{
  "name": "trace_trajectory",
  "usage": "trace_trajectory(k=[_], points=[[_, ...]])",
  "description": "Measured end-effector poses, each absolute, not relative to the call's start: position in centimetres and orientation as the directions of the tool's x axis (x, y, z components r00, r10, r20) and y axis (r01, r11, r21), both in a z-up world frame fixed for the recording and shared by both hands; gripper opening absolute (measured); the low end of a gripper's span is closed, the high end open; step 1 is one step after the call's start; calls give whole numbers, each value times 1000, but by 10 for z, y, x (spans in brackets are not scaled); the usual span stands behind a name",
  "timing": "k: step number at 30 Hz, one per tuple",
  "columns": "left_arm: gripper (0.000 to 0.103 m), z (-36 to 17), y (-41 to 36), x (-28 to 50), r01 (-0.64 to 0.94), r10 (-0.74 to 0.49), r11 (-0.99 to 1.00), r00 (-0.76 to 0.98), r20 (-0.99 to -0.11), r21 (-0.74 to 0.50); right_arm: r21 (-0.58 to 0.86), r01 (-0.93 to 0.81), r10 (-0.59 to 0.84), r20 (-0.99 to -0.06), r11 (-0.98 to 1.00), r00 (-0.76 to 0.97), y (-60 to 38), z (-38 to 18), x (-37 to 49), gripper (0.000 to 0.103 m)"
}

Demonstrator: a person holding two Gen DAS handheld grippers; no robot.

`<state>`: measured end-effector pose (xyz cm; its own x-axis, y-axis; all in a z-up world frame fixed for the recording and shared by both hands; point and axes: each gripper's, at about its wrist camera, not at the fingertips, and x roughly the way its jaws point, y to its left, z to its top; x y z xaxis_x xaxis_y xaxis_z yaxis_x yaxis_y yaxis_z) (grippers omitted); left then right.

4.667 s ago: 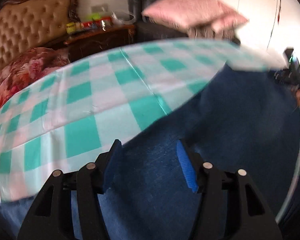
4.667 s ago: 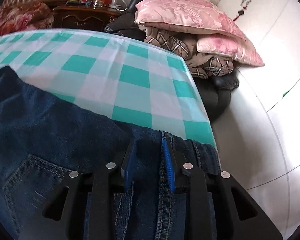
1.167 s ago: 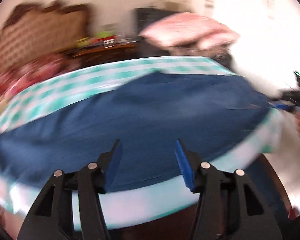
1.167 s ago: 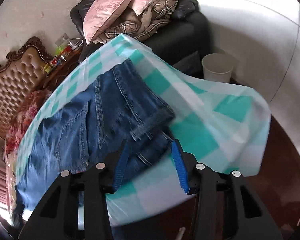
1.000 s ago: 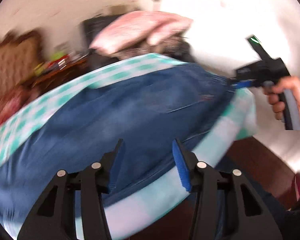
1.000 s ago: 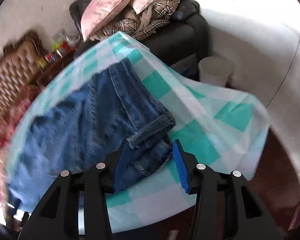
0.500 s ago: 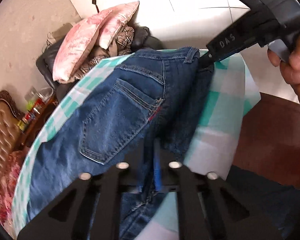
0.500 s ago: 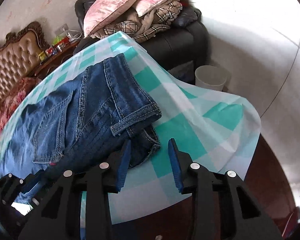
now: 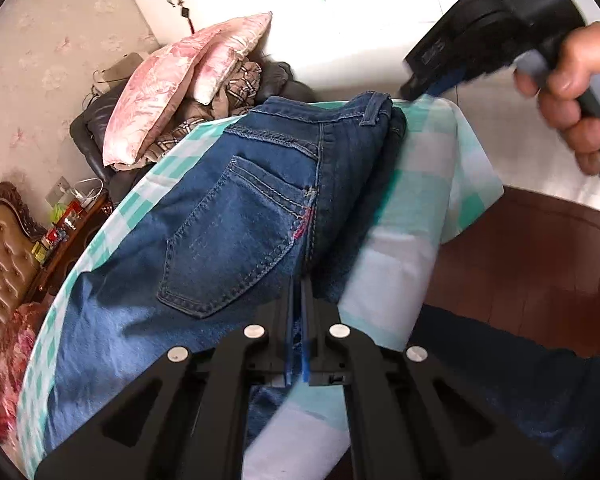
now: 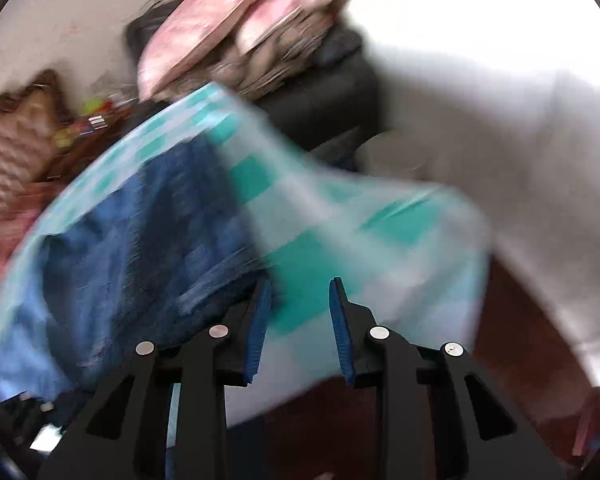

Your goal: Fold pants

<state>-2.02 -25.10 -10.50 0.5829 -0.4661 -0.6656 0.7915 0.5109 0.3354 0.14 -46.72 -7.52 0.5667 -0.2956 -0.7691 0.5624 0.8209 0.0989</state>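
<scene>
Two blue pads of the left gripper point(image 9: 298, 320) are pinched tight on a denim seam of the pants point(image 9: 236, 216), which spread away ahead and to its left, back pocket up, over the teal-checked tablecloth point(image 9: 412, 208). Just right of it the cloth drapes off the edge toward a dark wooden floor point(image 9: 520, 264). Farther ahead stand pink pillows point(image 9: 180, 80) on a dark sofa. Up right, a hand point(image 9: 576, 92) grips the right gripper point(image 10: 298, 312), angled down beyond the waistband; its jaws have just been closing, with only checked cloth seen between them and the pants just to its left, the view blurred
</scene>
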Motion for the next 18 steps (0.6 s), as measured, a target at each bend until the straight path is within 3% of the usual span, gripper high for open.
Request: trace_trajectory(k=[5,8,10,11,13,16,18], points=[[14,-101,-242,-16,786,-494,558,571,-656,264,48,409,-275,-669,911,690,-430,-36,24,29],[35,-80,-208,-5,778,-562,624,513,-649,74,-11,326,-240,-701,945,672,-401,-47,54,29],[38,-67,-158,10,682,-548,730,552,-629,-38,-89,304,-263,-757,948,598,-387,-75,68,29],[38,-63,-124,22,601,-507,796,592,-627,-77,-120,299,-276,-778,947,564,-384,-88,71,30],[38,-63,-63,40,421,-376,903,675,-635,-87,-220,272,-343,-735,937,585,-373,-100,68,33],[35,-77,42,69,95,-71,995,713,-697,-5,-372,236,-437,-690,898,577,-354,-104,71,39],[35,-89,95,84,-11,13,1000,671,-741,8,-445,225,-488,-666,867,564,-346,-107,75,39]])
